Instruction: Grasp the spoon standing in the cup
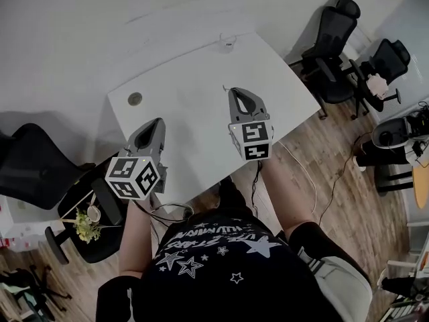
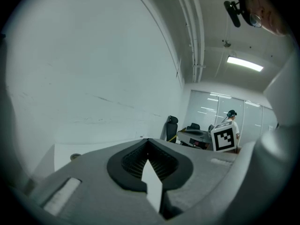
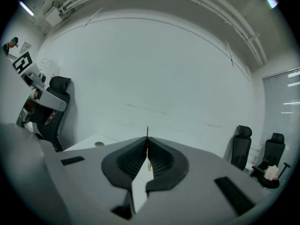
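A white table (image 1: 201, 123) with a matte top stands against a pale wall (image 1: 80, 19). A round grommet (image 1: 135, 98) sits near its left corner. The cup (image 1: 228, 41) stands at the far edge, close to the wall and well apart from both tools.

The right gripper (image 1: 233, 90) hovers over the middle of the top. Its jaws are clenched on a thin dark stem — the spoon (image 3: 147, 131), as far as can be made out — whose end pokes past the tips. The left gripper (image 1: 159, 121) hangs over the near left part of the table, jaws pressed together with nothing between them.

Black office chairs (image 1: 332, 42) crowd the right side on the wood floor (image 1: 322, 146), and another chair (image 1: 27, 170) stands at the left. The stretch of tabletop between the grippers and the cup is bare.
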Motion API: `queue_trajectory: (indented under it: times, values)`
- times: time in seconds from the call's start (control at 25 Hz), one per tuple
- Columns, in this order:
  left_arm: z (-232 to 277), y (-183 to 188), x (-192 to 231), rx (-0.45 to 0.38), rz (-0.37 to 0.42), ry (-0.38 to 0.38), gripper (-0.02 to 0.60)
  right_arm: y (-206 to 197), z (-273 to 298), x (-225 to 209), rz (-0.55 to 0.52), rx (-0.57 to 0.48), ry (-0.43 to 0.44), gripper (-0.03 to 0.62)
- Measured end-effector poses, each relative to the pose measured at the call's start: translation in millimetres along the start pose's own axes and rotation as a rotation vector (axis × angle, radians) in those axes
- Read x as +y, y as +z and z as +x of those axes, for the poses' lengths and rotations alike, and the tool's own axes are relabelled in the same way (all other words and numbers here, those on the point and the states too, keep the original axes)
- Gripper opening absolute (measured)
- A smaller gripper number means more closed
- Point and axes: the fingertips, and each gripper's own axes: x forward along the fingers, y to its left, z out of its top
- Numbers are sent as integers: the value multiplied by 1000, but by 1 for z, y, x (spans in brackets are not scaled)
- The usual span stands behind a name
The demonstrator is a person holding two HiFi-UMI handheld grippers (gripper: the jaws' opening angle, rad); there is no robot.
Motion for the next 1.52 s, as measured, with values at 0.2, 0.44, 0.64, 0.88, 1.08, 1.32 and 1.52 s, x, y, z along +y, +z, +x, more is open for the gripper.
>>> queue_trajectory:
  times: [0.2,0.44,0.64,0.88,1.08,1.32,1.52]
  values:
    - [-36,4,4,-7,5,-43,8,0,-32,29,27,20,-53,14]
    - [-60,-4,12,21,20,-78,8,0,-57,60,48,42,-88,14]
    - [-59,-12,4,35,19,-116,8,-10,-76,61,55,70,-111,14]
    - [-50,-23,-12,67,75,-141,8,-25,-89,56,106,85,-130,14]
    - [-43,-23,-33,68,102,-151,8,-34,-104,53,145,79,-121,14]
    - [-56,-29,-67,74,120,-140,8,-37,-140,44,183,52,-123,14]
    - [-80,-35,-94,73,119,-118,8,-42,-180,43,209,42,-110,14]
